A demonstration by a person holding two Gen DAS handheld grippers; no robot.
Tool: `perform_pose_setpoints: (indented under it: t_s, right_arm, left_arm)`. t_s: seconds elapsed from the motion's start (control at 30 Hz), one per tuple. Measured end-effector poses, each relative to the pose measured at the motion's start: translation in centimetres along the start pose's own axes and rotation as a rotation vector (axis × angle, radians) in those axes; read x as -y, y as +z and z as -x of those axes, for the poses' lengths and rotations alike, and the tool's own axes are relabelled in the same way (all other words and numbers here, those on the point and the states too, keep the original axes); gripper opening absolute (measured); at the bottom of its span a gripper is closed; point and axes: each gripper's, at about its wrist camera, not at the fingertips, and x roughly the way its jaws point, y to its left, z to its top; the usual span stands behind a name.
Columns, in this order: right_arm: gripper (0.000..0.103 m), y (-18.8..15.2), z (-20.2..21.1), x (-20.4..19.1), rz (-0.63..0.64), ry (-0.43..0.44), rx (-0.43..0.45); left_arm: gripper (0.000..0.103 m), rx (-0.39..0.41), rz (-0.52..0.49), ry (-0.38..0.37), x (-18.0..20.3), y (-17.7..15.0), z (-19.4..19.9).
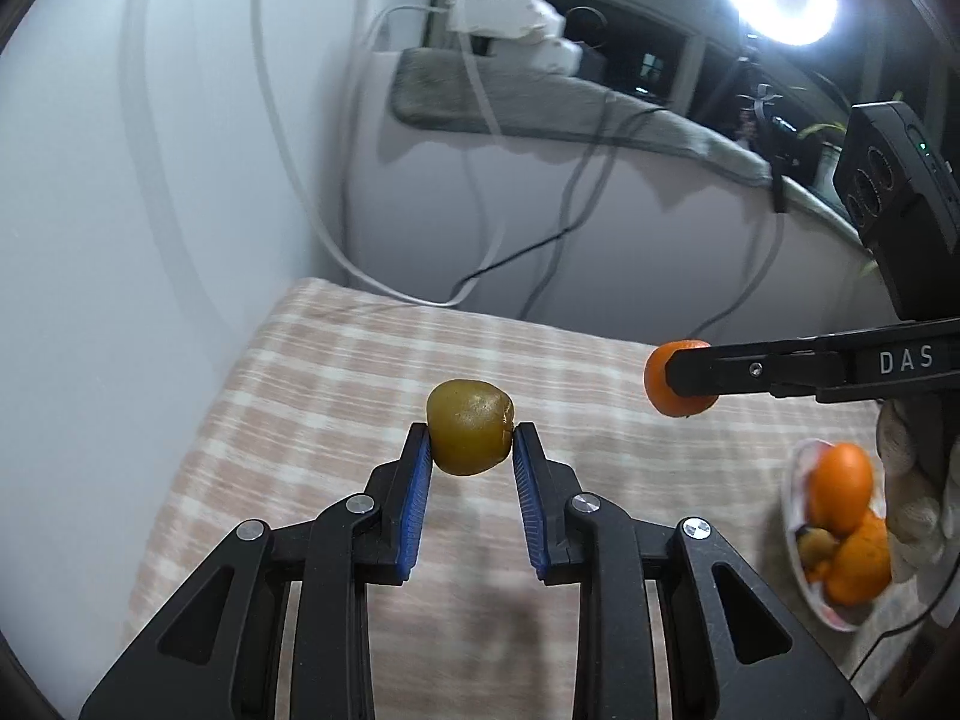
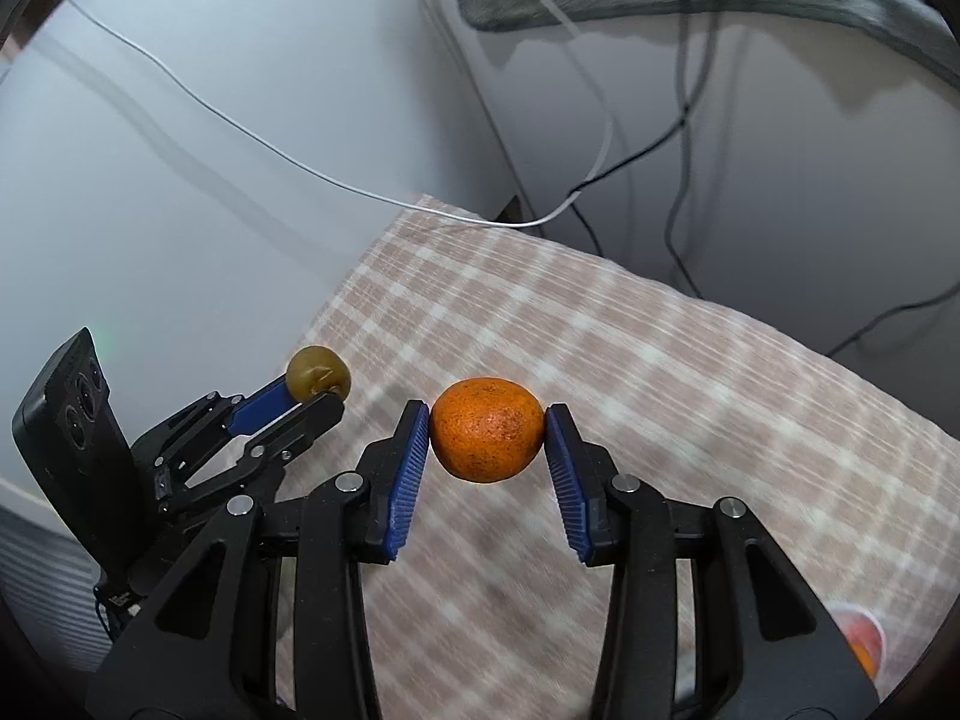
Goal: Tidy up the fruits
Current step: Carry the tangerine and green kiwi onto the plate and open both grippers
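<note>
gripping a greenish-brown fruit [image 1: 471, 435] between its blue pads, my left gripper [image 1: 471, 450] held it above the checked cloth [image 1: 336, 372]; my right gripper [image 2: 487, 447] pinched a tangerine [image 2: 487, 438] aloft, the fruit bowl [image 1: 795, 570] well right.

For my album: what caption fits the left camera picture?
Left gripper holds a green fruit above the checked cloth.

An olive-brown fruit [image 1: 471, 435] sits between blue ribbed pads [image 1: 417, 498] on the black left gripper [image 1: 471, 450]. Beyond it, a speckled orange mandarin [image 2: 487, 430]. Beneath both, the cloth [image 1: 336, 372] shows a pink-and-cream check. Right of the cloth, a white bowl [image 1: 795, 516] holds orange fruit.
</note>
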Motion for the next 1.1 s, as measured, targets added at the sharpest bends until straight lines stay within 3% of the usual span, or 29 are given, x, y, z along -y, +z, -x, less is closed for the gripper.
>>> perform_pose_setpoints:
  t_s: [0.47,0.7,1.1]
  right_arm:
    - [0.042,-6.3,7.6,6.1,-0.035,-0.08,0.065]
    - [0.042,-8.5,8.4,8.6,-0.056,-0.11,0.055]
    - [0.042,-10.1,8.3,9.3,-0.03,-0.125,0.05]
  left_arm:
    - [0.026,-0.006,-0.029,-0.186,8.6,-2.9,2.4]
    - [0.026,-0.036,-0.059,-0.249,12.1,-4.5,2.7]
    - [0.026,-0.111,-0.137,-0.299,16.7,-7.0,2.1]
